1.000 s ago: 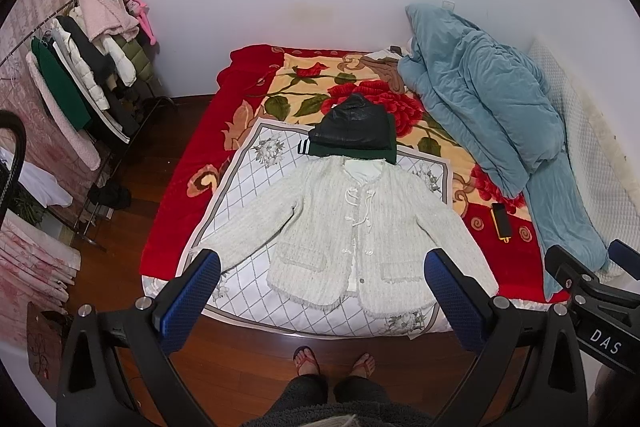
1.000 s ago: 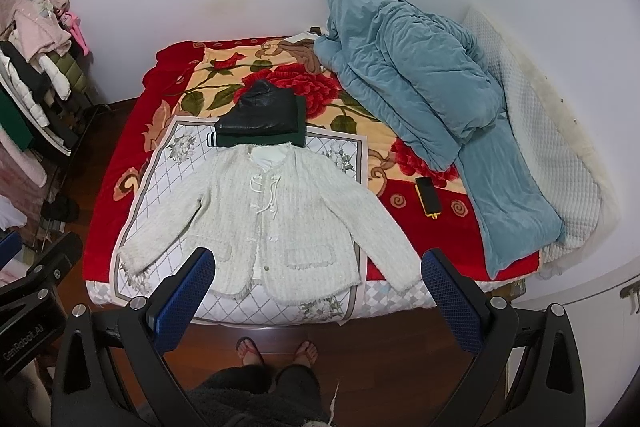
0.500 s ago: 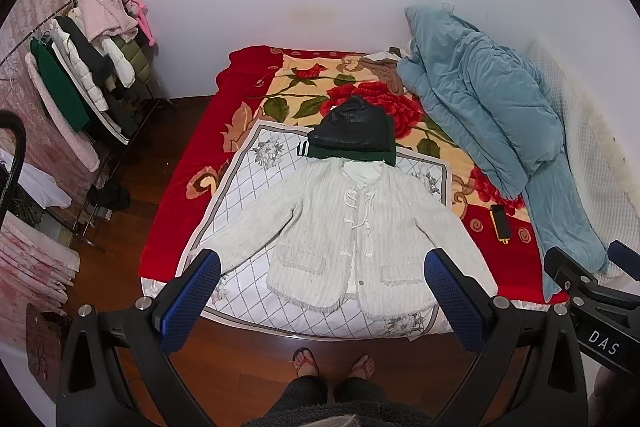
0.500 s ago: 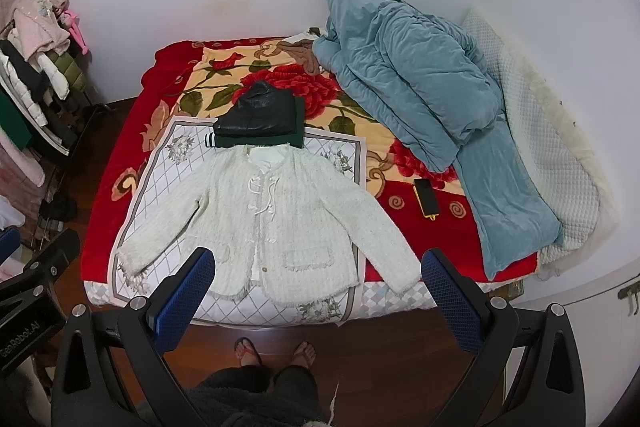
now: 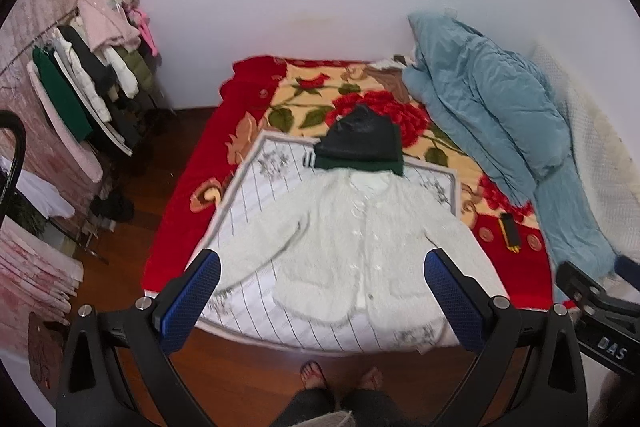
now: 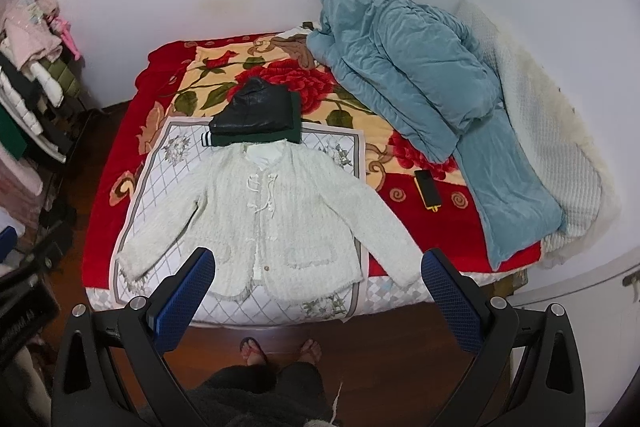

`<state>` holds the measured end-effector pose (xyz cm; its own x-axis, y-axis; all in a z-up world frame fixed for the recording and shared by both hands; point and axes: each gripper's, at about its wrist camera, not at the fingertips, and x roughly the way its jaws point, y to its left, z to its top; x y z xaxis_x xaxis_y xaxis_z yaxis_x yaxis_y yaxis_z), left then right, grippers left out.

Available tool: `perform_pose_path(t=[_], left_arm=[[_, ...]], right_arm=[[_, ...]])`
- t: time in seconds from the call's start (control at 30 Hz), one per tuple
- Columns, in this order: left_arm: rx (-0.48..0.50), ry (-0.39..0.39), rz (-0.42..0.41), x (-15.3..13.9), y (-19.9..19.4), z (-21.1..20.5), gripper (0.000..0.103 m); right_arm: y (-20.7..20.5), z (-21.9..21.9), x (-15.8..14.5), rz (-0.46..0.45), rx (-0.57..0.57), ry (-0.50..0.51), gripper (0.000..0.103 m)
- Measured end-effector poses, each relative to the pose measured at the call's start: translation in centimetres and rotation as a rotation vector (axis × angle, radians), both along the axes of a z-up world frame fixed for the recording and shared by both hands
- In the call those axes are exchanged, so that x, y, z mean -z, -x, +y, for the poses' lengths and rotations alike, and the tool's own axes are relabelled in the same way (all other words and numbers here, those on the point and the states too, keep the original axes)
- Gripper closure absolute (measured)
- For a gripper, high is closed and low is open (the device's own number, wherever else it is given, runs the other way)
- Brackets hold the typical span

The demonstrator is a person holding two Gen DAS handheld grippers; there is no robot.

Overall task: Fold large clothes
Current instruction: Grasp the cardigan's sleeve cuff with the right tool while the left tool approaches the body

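Note:
A white knitted cardigan [image 5: 352, 247] [image 6: 272, 223] lies flat and face up on a white checked sheet [image 5: 256, 195] [image 6: 168, 167] at the foot of the bed, both sleeves spread outward. Behind its collar sits a folded pile, a black garment [image 5: 360, 141] [image 6: 252, 111] on a green one. My left gripper [image 5: 320, 291] and right gripper [image 6: 316, 287] both hang open above the bed's near edge, high over the cardigan's hem, holding nothing. The left wrist view is blurred.
A blue quilt [image 6: 420, 87] is heaped on the right side of the red floral blanket [image 6: 440, 227]. A black and yellow phone [image 6: 427, 190] lies beside the right sleeve. A clothes rack [image 5: 88, 91] stands at left. A person's feet [image 6: 280, 349] stand on the wooden floor.
Both grippers have drifted slightly closer to the bed; the cardigan looks a little larger in both views. Nothing on the bed has moved, and both grippers stay open.

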<state>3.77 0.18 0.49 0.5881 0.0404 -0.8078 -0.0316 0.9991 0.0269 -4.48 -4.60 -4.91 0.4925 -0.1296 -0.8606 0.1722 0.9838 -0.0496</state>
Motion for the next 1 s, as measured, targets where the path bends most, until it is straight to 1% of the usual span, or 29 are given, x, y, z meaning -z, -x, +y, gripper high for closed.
perform_pose_path(t=[0.07, 0.13, 0.23, 0.27, 0.33, 0.37, 0.47, 0.53, 0.6, 0.63, 0.67, 0.7, 0.73, 0.77, 0.8, 0.83, 0.87, 0.9, 0.93, 0.97, 1.0], left_arm=[[-0.007, -0.028, -0.027, 1.2, -1.3, 0.2, 0.000], [-0.012, -0.052, -0.056, 3.3, -3.0, 0.5, 0.000], [-0.025, -0.072, -0.079, 6.7, -5.7, 0.4, 0.000], [-0.038, -0.098, -0.079, 8.5, -7.2, 0.0, 0.000], [-0.050, -0.129, -0.054, 11.2, -9.2, -0.7, 0.000], [-0.057, -0.144, -0.025, 13.2, -10.7, -1.3, 0.000], [-0.085, -0.149, 0.033, 18.2, -13.7, -2.5, 0.000], [-0.109, -0.170, 0.066, 21.6, -15.5, -3.5, 0.000], [-0.135, -0.190, 0.107, 24.9, -17.1, -4.6, 0.000], [-0.145, -0.192, 0.125, 26.4, -17.9, -5.2, 0.000], [-0.153, -0.195, 0.149, 28.6, -18.7, -6.0, 0.000], [-0.152, -0.198, 0.169, 30.1, -19.2, -6.5, 0.000], [-0.149, -0.206, 0.198, 32.1, -19.7, -7.2, 0.000], [-0.143, -0.219, 0.233, 34.1, -20.1, -8.0, 0.000], [-0.138, -0.228, 0.256, 35.4, -20.5, -8.6, 0.000], [-0.127, -0.237, 0.282, 37.0, -20.9, -9.3, 0.000], [-0.111, -0.243, 0.305, 39.0, -21.2, -10.4, 0.000], [-0.099, -0.249, 0.317, 40.2, -21.5, -11.2, 0.000], [-0.084, -0.257, 0.326, 41.6, -21.9, -12.0, 0.000], [-0.062, -0.269, 0.335, 43.3, -22.0, -13.2, 0.000], [-0.046, -0.276, 0.337, 44.3, -22.4, -14.1, 0.000]], right_arm=[[-0.4, -0.7, 2.1, -0.001, 0.039, -0.015, 0.000], [-1.2, -2.3, 4.6, 0.007, 0.100, -0.041, 0.000], [-3.1, -5.9, 9.7, 0.030, 0.224, -0.058, 0.000], [-3.7, -7.2, 11.6, 0.046, 0.267, -0.059, 0.000], [-4.7, -10.0, 15.7, 0.083, 0.342, -0.072, 0.000], [-5.2, -11.7, 18.4, 0.111, 0.386, -0.085, 0.000], [-6.7, -16.8, 25.5, 0.184, 0.486, -0.158, 0.000], [-7.2, -20.1, 30.9, 0.225, 0.562, -0.249, 0.003], [-7.6, -23.1, 36.4, 0.263, 0.639, -0.354, 0.009], [-7.6, -24.6, 40.1, 0.285, 0.693, -0.424, 0.010], [-7.4, -25.8, 42.9, 0.293, 0.732, -0.480, 0.010], [-7.3, -26.6, 45.7, 0.301, 0.770, -0.532, 0.010], [-7.1, -26.9, 47.7, 0.312, 0.800, -0.573, 0.011], [-6.8, -28.0, 50.9, 0.317, 0.849, -0.648, 0.011], [-6.3, -28.5, 53.3, 0.311, 0.890, -0.706, 0.011], [-6.0, -28.6, 55.1, 0.306, 0.923, -0.742, 0.011], [-5.4, -29.3, 57.5, 0.296, 0.978, -0.793, 0.011], [-4.8, -29.9, 59.8, 0.273, 1.035, -0.845, 0.011], [-4.6, -30.2, 61.3, 0.261, 1.072, -0.870, 0.011], [-4.0, -30.8, 63.4, 0.235, 1.132, -0.897, 0.011], [-3.8, -31.2, 64.6, 0.226, 1.163, -0.900, 0.019]])
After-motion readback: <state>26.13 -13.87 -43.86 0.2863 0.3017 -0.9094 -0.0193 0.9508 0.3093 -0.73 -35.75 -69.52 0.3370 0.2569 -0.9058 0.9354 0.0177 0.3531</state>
